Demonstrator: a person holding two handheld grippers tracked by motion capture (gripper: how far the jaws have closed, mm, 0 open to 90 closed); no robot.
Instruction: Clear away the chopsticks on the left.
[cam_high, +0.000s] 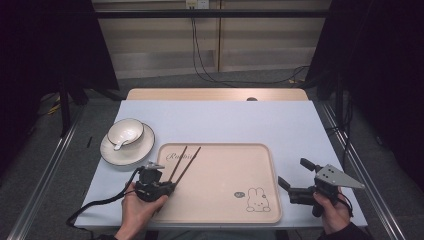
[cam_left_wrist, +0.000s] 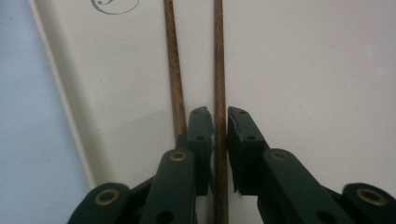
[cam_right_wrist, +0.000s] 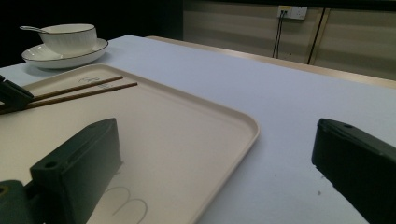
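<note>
Two dark wooden chopsticks (cam_high: 184, 161) lie side by side on the left part of a cream tray (cam_high: 272, 170) printed with a rabbit. My left gripper (cam_high: 170, 186) is at their near ends. In the left gripper view its jaws (cam_left_wrist: 220, 114) are shut on the right chopstick (cam_left_wrist: 218, 56), while the left chopstick (cam_left_wrist: 173, 65) runs just outside the left jaw. My right gripper (cam_high: 291, 171) is held just off the tray's right edge, open wide (cam_right_wrist: 217, 135) with nothing between its fingers (cam_right_wrist: 74, 163).
A white bowl (cam_high: 125, 131) with a spoon (cam_high: 118, 145) in it stands on a saucer (cam_high: 131, 151) left of the tray. A pale blue mat (cam_high: 225, 120) covers the table. Metal rails run along both sides.
</note>
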